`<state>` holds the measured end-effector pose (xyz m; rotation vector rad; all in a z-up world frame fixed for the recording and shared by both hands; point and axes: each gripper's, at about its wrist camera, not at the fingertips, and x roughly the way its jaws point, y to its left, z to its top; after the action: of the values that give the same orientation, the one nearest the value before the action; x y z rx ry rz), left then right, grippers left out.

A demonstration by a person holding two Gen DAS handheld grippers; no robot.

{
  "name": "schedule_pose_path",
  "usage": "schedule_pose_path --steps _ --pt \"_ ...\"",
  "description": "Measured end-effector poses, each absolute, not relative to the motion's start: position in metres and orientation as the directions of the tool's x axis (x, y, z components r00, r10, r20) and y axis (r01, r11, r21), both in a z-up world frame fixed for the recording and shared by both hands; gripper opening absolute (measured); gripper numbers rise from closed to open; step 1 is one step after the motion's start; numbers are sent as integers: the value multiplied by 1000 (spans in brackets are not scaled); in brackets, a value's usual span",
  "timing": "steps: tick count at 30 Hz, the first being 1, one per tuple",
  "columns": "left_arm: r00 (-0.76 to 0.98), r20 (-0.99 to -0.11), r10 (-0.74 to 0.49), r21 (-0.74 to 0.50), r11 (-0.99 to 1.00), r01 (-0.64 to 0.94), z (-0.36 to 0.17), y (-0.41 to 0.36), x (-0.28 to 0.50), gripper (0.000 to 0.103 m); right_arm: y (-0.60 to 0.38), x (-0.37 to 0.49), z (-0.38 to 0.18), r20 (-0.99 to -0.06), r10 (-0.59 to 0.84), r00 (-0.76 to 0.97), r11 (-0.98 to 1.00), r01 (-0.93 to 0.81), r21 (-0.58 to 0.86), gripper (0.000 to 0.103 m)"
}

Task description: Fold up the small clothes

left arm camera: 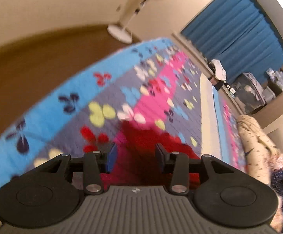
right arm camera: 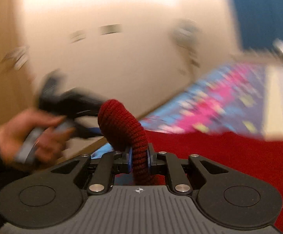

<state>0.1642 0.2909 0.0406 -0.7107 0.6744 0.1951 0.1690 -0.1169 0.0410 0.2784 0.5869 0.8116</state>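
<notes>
Left wrist view: the left gripper is hovering above the butterfly-print blanket, its fingers standing apart over the red knitted garment and pressing on nothing. Right wrist view: left of the garment, a hand is gripping the other tool, while the right gripper is pinching a rolled edge of the garment above the blanket.

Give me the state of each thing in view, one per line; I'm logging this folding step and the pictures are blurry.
Left tool: open, nothing between its pads.
Right tool: shut on the red knit garment.
Red knit garment: one rolled edge lifted, the rest spread below.
Butterfly bedspread: spread flat under the garment.
Blue curtain: drawn shut.
Patterned clothes: heaped at the bed's edge, unfolded.
</notes>
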Motion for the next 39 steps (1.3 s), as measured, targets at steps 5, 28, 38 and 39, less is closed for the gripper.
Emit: schedule_pose_path --steps 5,28,38,39 --pt "741 -671 -28 -394 860 -323 45 253 177 46 -236 192 4 -497 524 692 748 -94 657 13" --pt "706 -707 -30 -181 974 -139 26 155 223 52 -299 205 -19 -484 465 742 749 -38 661 17" --pt "771 -617 -160 -112 987 115 31 93 222 60 -304 192 -49 -709 369 601 848 94 521 19" --pt "774 -606 -182 -111 983 144 32 86 221 61 -306 191 -49 -707 378 598 839 102 535 22"
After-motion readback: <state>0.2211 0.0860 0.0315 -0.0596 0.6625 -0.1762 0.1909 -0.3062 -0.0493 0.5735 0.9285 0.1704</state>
